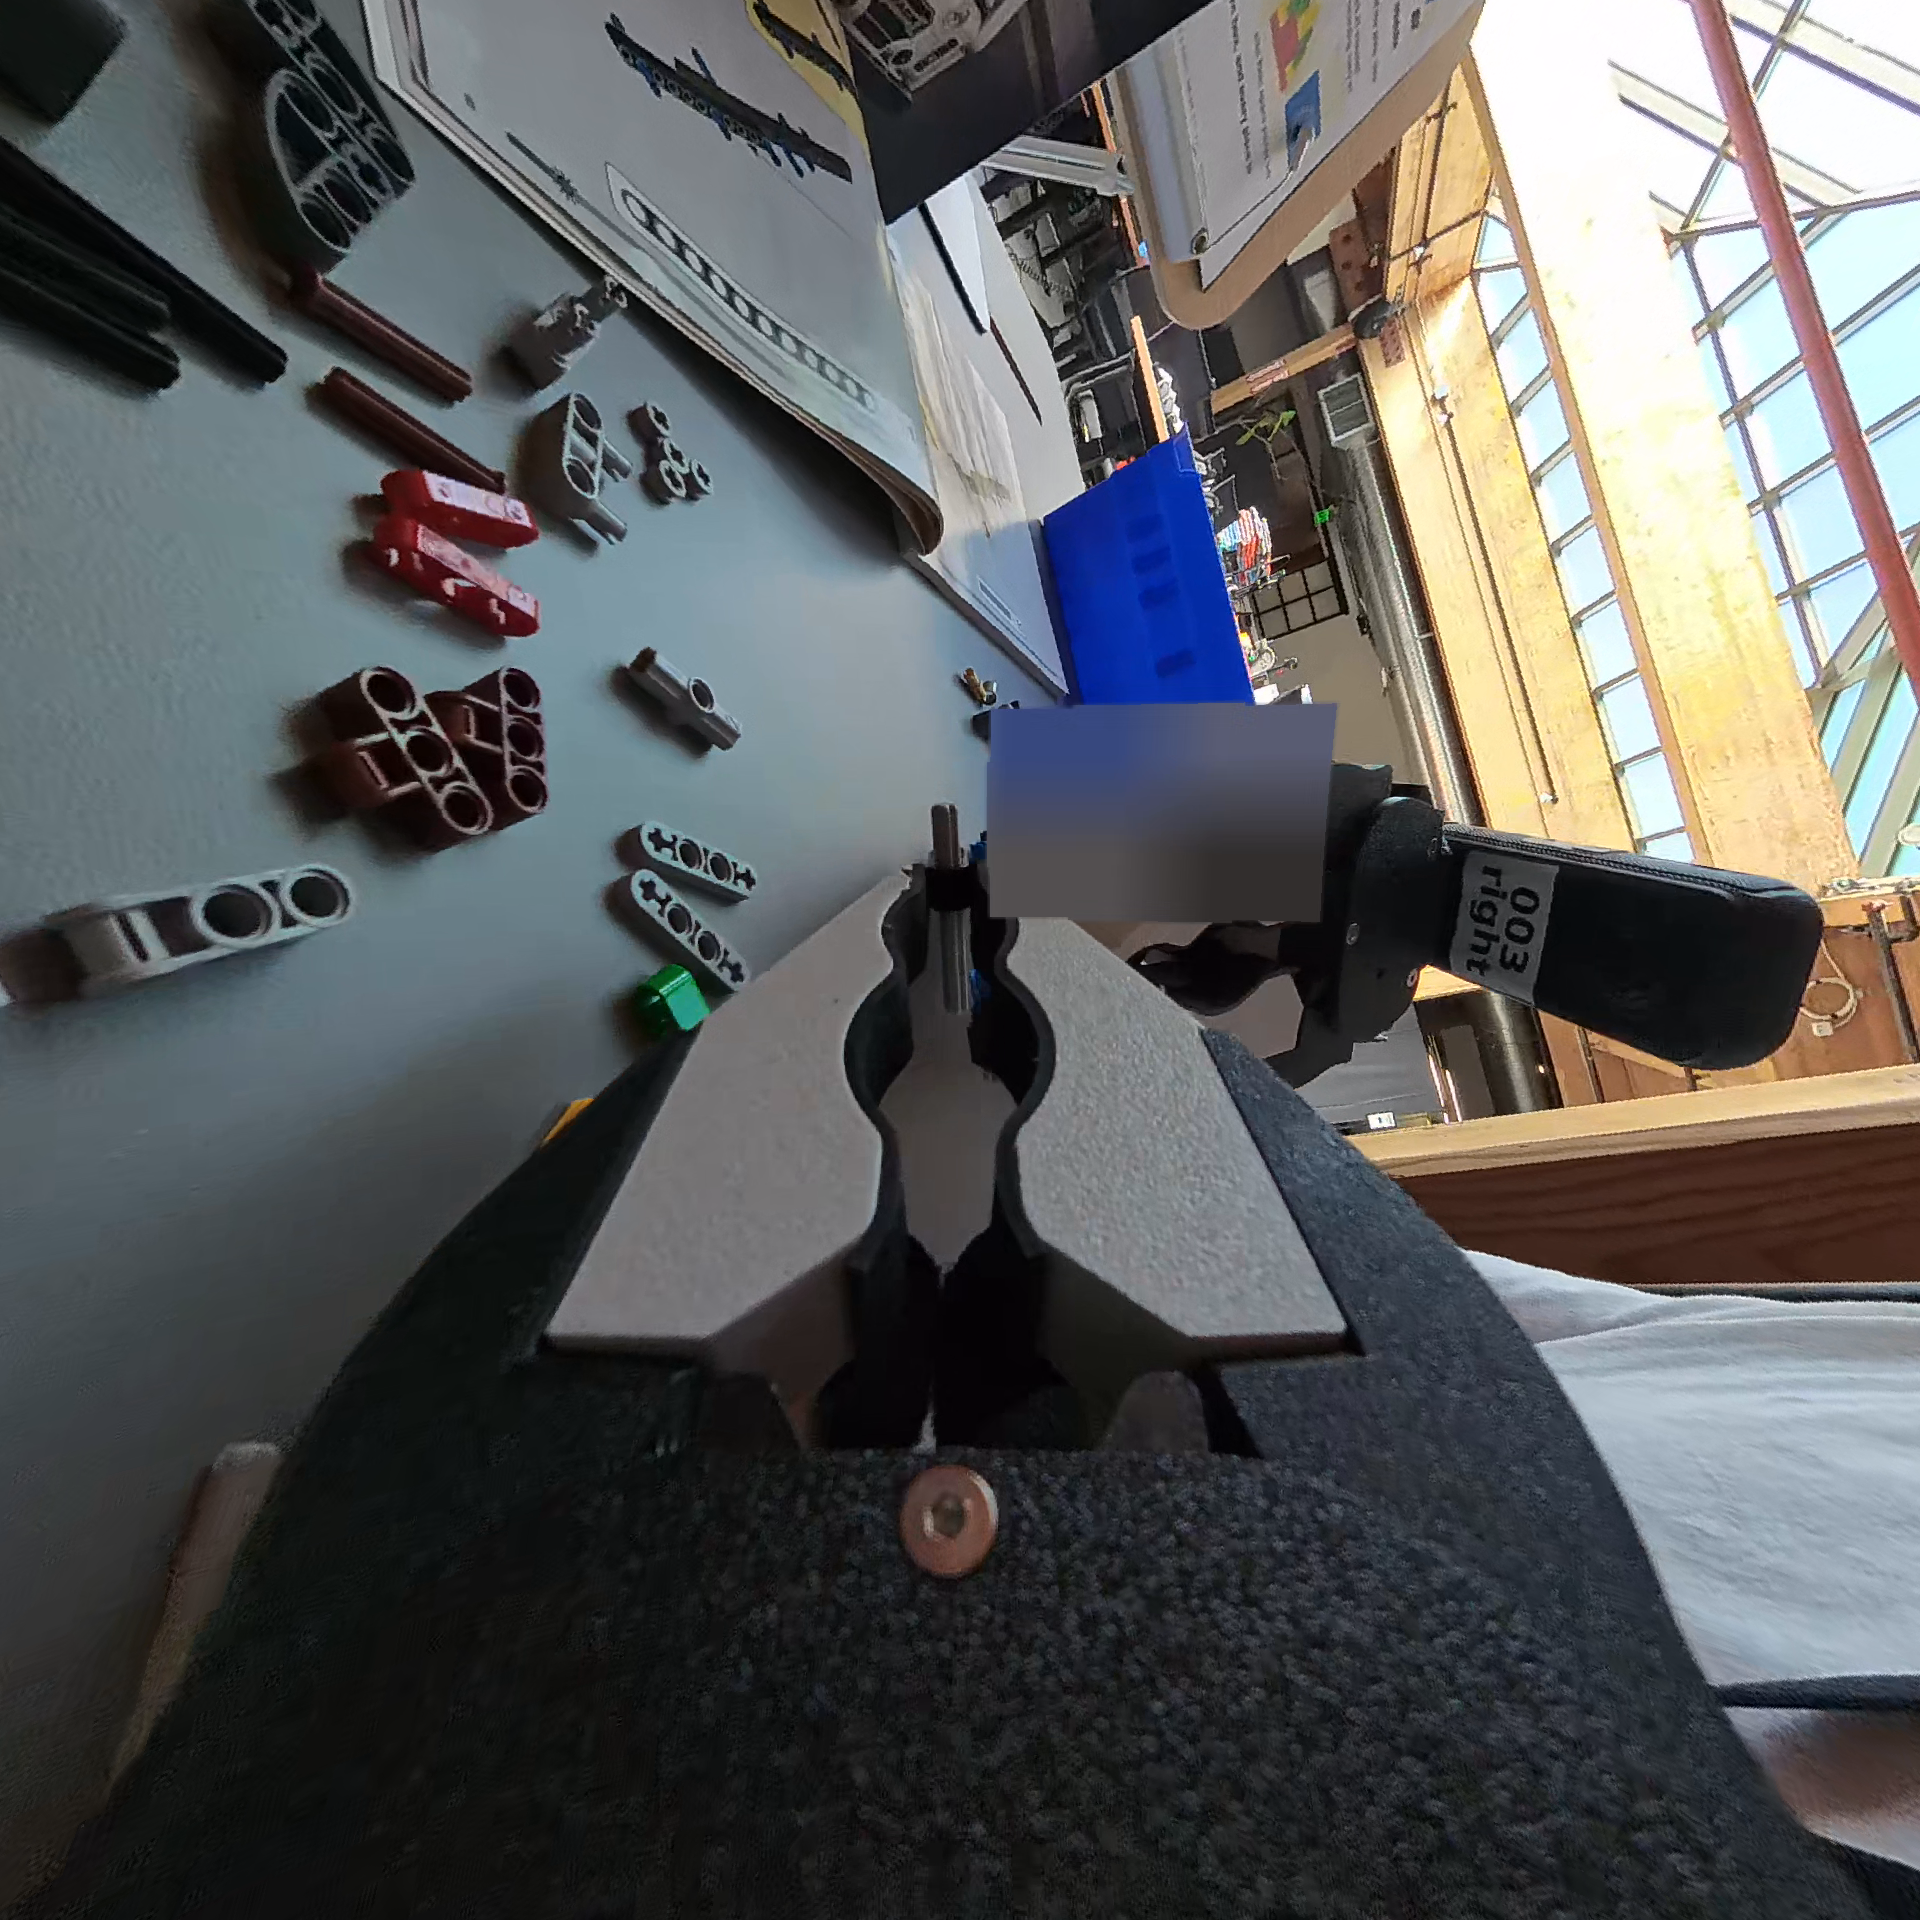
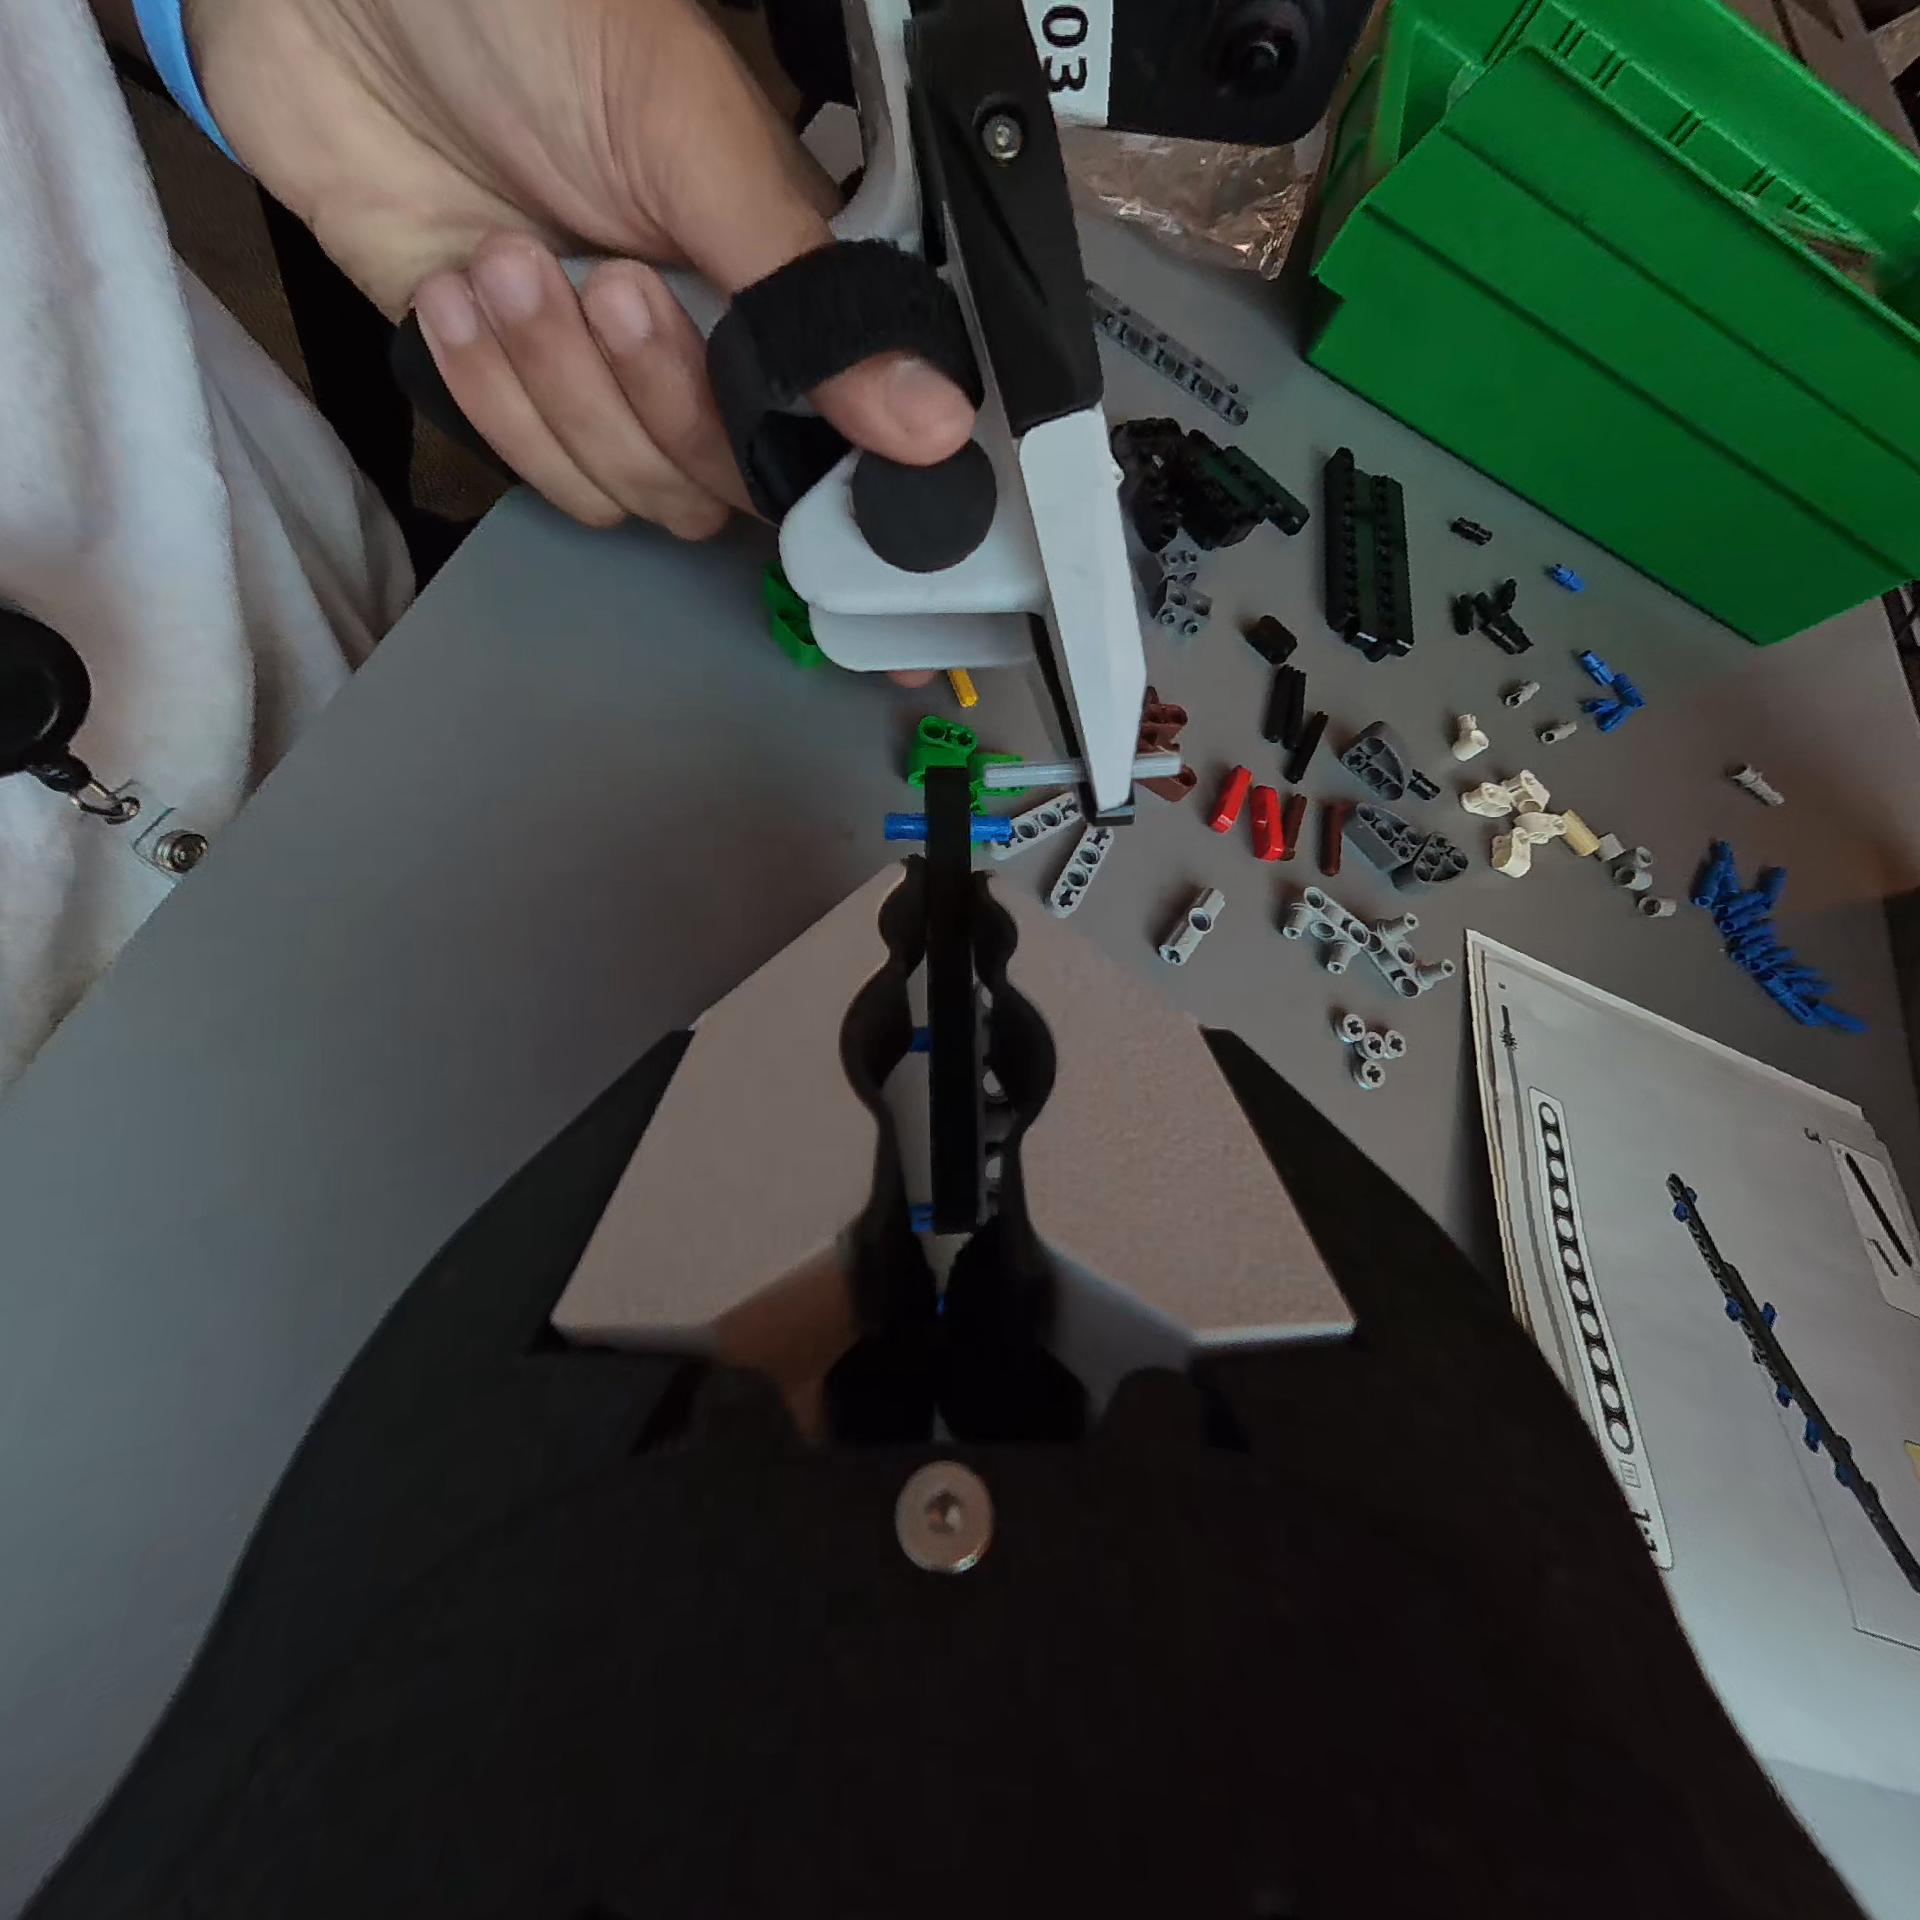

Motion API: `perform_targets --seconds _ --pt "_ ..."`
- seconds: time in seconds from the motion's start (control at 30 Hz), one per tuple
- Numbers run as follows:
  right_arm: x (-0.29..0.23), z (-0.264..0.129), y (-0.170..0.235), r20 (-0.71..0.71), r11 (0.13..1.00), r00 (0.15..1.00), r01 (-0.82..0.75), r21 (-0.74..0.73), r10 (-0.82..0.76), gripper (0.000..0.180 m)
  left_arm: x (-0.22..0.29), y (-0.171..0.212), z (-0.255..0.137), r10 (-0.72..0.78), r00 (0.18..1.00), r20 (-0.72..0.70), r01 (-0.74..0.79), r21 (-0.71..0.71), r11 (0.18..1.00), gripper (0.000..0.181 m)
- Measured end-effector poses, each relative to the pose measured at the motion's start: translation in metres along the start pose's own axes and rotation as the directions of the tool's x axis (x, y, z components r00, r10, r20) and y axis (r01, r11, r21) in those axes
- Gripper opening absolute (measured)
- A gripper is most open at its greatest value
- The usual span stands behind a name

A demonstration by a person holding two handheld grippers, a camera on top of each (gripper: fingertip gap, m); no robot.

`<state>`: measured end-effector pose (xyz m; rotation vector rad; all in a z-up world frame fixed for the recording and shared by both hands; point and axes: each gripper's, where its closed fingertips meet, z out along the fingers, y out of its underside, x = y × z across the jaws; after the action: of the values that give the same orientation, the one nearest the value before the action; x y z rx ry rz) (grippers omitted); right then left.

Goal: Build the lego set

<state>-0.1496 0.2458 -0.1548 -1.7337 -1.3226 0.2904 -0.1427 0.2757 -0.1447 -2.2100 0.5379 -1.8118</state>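
Note:
In the right wrist view my right gripper (image 2: pixel 948 883) is shut on a long black beam (image 2: pixel 951 1039) with blue pins (image 2: pixel 904 827), held upright above the grey table (image 2: pixel 520 831). My left gripper (image 2: pixel 1101 800), held by a hand, comes in from above, shut on a light grey axle (image 2: pixel 1039 774). The axle lies level, with its end at the beam's top hole. In the left wrist view my left gripper (image 1: pixel 951 904) pinches the grey axle (image 1: pixel 951 935), and the right gripper's handle (image 1: pixel 1621 956) shows beyond it.
Loose parts cover the table: red pieces (image 1: pixel 457 551), brown beams (image 1: pixel 436 748), grey liftarms (image 1: pixel 691 883), black beams (image 2: pixel 1366 551), blue pins (image 2: pixel 1766 945), green pieces (image 2: pixel 940 743). An open instruction booklet (image 2: pixel 1714 1299) lies at right. Green bins (image 2: pixel 1662 312) stand behind it, and a blue bin (image 1: pixel 1143 582) shows in the left wrist view. My left and right fingertips are right by each other.

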Motion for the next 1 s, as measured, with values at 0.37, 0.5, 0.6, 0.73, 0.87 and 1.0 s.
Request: perform_targets --seconds 0.37,0.5,0.6,0.73,0.87,1.0 --pt "0.000 0.000 0.000 -0.011 1.000 1.000 0.010 0.003 -0.010 0.006 0.002 0.006 0.005 -0.015 1.000 -0.003 0.014 -0.037 0.999 0.006" --pt "0.001 0.002 0.004 -0.014 1.000 1.000 0.016 -0.015 -0.016 0.006 0.004 0.005 0.004 -0.018 1.000 -0.009 0.017 -0.038 0.999 0.006" --pt "0.001 0.001 0.003 -0.022 1.000 0.999 0.023 -0.013 -0.023 0.006 0.005 0.004 0.003 -0.016 1.000 -0.011 0.016 -0.034 0.999 0.006" --pt "0.004 0.000 0.000 -0.042 0.999 0.998 0.037 -0.004 -0.037 0.006 0.006 0.005 0.004 -0.019 0.999 -0.026 0.018 -0.036 0.999 0.006" --pt "0.006 -0.002 0.001 -0.054 0.999 0.998 0.036 -0.008 -0.036 0.006 0.008 0.007 0.005 -0.013 0.999 -0.035 0.012 -0.045 0.999 0.006" --pt "0.012 -0.003 0.001 -0.065 1.000 0.998 -0.004 -0.001 0.004 0.006 0.009 0.008 0.005 -0.021 0.999 -0.044 0.018 -0.054 0.998 0.006"
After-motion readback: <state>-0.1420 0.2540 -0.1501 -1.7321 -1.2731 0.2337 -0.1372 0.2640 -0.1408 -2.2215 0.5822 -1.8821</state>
